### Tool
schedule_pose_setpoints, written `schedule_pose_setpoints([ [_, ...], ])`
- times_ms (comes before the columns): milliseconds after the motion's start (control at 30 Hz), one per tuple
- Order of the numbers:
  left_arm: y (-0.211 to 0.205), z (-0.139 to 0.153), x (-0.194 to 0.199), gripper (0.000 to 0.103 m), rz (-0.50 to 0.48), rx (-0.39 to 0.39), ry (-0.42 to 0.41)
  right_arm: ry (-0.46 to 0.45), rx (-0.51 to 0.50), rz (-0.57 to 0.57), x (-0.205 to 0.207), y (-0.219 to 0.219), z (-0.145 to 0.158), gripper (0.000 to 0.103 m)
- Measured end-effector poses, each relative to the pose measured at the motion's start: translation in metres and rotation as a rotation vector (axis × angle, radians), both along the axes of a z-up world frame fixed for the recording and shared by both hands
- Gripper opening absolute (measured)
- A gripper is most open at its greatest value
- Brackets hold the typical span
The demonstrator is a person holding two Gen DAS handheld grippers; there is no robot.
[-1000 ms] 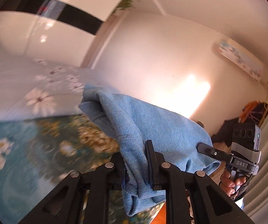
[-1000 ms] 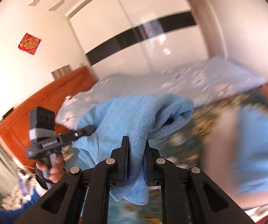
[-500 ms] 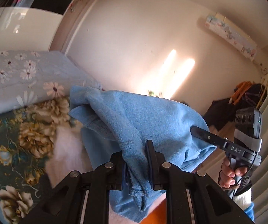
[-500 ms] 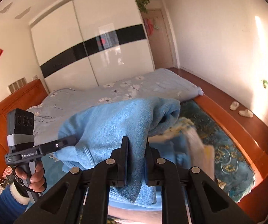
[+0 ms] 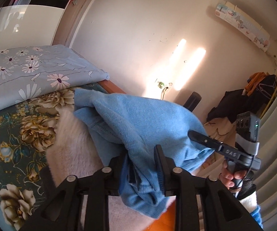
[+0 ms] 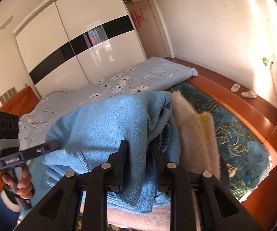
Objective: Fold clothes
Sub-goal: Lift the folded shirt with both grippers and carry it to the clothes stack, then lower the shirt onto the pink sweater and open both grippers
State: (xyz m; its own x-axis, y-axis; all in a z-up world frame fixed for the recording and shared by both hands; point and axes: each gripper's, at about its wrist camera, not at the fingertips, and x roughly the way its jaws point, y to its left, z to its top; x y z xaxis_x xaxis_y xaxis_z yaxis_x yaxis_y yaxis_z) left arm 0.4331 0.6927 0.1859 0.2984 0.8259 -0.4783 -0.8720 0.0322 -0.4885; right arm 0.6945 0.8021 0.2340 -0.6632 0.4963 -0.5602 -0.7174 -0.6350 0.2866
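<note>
A folded light blue fleece garment (image 5: 138,119) hangs between my two grippers, low over a pile of clothes on the bed. My left gripper (image 5: 141,158) is shut on one end of it. My right gripper (image 6: 138,156) is shut on the other end (image 6: 115,123). Each gripper shows in the other's view: the right one (image 5: 194,135) in the left wrist view, the left one (image 6: 50,147) in the right wrist view. Under the garment lie a pale pink fluffy garment (image 5: 71,144), which also shows in the right wrist view (image 6: 194,134), and a yellow piece (image 6: 205,118).
The bed has a teal floral cover (image 5: 7,134) and a light blue daisy quilt (image 6: 130,80) at the far side. Its orange wooden frame (image 6: 240,105) runs along the right. A white wardrobe (image 6: 76,38) stands behind. Dark clothes hang on a rack (image 5: 254,96).
Both grippers have carried the blue garment sideways and down over the clothes pile at the foot of the bed. The pink and yellow garments have come into view beneath it.
</note>
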Motion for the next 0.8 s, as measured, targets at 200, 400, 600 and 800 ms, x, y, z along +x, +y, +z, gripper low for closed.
schedule_pose_setpoints([
  [200, -0.029, 0.015, -0.002, 0.059, 0.030, 0.015, 0.093, 0.000, 0.014, -0.083, 0.013, -0.008, 0.011, 0.038],
  [400, -0.060, 0.010, 0.010, 0.071, 0.041, -0.004, 0.192, -0.065, 0.131, -0.212, 0.016, -0.048, 0.023, 0.048],
  [600, -0.086, -0.011, 0.038, 0.081, 0.038, -0.032, 0.275, -0.121, 0.197, -0.249, 0.011, -0.094, 0.010, 0.061],
  [800, -0.108, -0.033, 0.059, 0.091, 0.071, -0.042, 0.377, -0.186, 0.204, -0.204, -0.008, -0.126, -0.017, 0.073],
])
